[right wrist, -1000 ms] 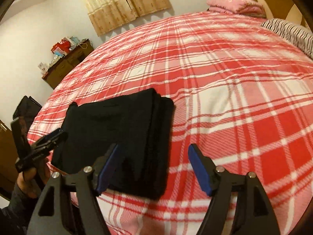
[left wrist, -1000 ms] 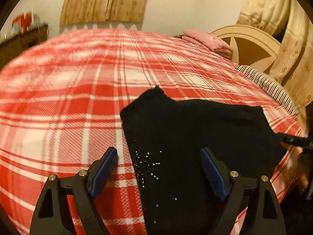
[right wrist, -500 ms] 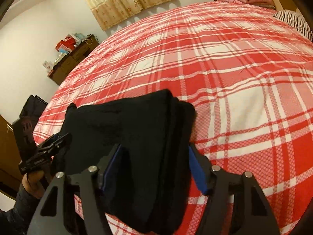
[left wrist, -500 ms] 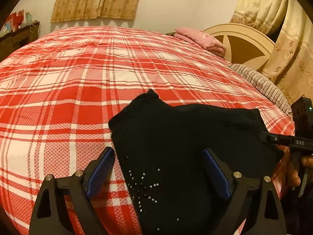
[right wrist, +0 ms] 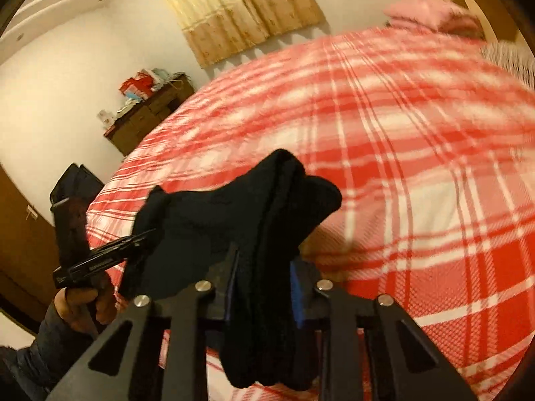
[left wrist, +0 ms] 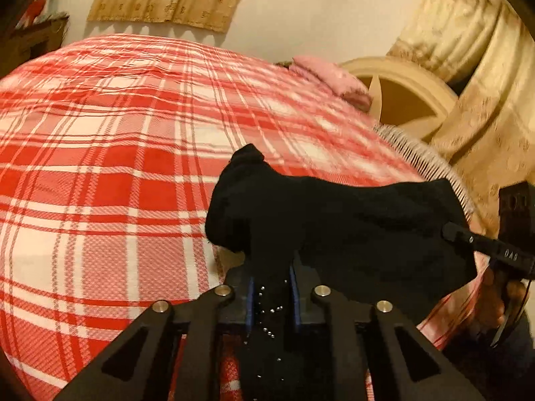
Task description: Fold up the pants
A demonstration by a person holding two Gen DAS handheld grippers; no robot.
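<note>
The folded black pants (left wrist: pixel 334 220) with small studs hang lifted above the red plaid bed (left wrist: pixel 100 167). My left gripper (left wrist: pixel 270 295) is shut on the studded edge of the pants. My right gripper (right wrist: pixel 264 287) is shut on the thick folded end of the pants (right wrist: pixel 267 207). Each view shows the other gripper at the far end of the cloth: the right one in the left wrist view (left wrist: pixel 485 247), the left one in the right wrist view (right wrist: pixel 100 260). The cloth sags between the two grippers.
A pink pillow (left wrist: pixel 331 77) and a cream headboard (left wrist: pixel 401 100) are at the bed's far right, with a striped pillow (left wrist: pixel 418 157) nearer. A wooden dresser (right wrist: pixel 147 113) with clutter stands by the wall. Curtains (right wrist: pixel 240 6) hang behind the bed.
Both grippers went from open around the pants to shut on them. The pants have come up off the bed and bunched at both held ends.
</note>
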